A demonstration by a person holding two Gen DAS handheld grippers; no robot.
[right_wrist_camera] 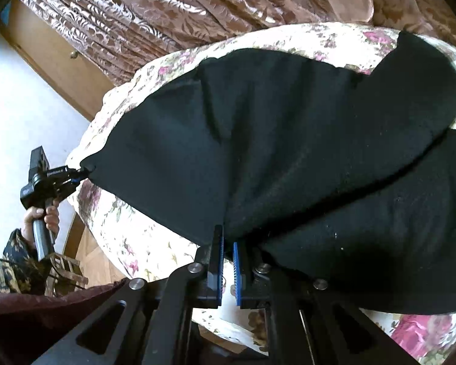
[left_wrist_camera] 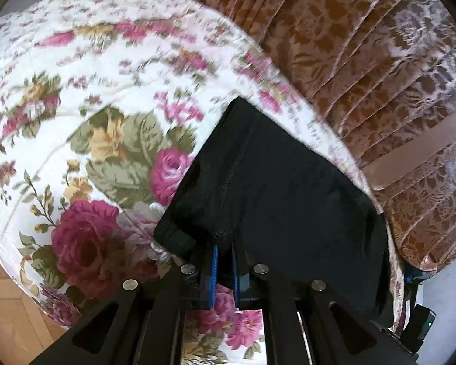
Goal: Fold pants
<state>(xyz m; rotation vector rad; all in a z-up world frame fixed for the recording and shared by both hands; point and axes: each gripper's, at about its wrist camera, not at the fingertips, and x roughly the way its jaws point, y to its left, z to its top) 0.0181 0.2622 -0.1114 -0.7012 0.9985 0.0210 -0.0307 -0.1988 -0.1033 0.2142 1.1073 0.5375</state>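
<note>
1. The pants [right_wrist_camera: 288, 140] are black and lie spread on a floral quilt [left_wrist_camera: 76, 97], white with pink roses and green leaves.
2. In the right wrist view the cloth is pulled taut between the two grippers, with one leg trailing off toward the upper right over the quilt's far edge.
3. The left gripper [left_wrist_camera: 225, 258] is clenched on an edge of the pants; its blue pads pinch the black cloth beside a stitched seam.
4. The right gripper [right_wrist_camera: 227, 249] is likewise clenched on the pants, the fabric bunched and gathered into its blue pads.
5. In the right wrist view the left gripper shows at the far left, nipping a corner of the cloth, with a hand [right_wrist_camera: 44, 216] around its handle and a dark patterned sleeve [right_wrist_camera: 12, 261] below.
6. Beyond the quilt hangs a brown curtain [left_wrist_camera: 364, 45] with a pale leaf pattern, falling in pleats.
7. A wooden parquet floor [left_wrist_camera: 12, 319] shows at the lower left of the left wrist view.
8. In the right wrist view a wooden door or cabinet panel [right_wrist_camera: 54, 57] with a small knob stands beside a white wall [right_wrist_camera: 18, 115].
</note>
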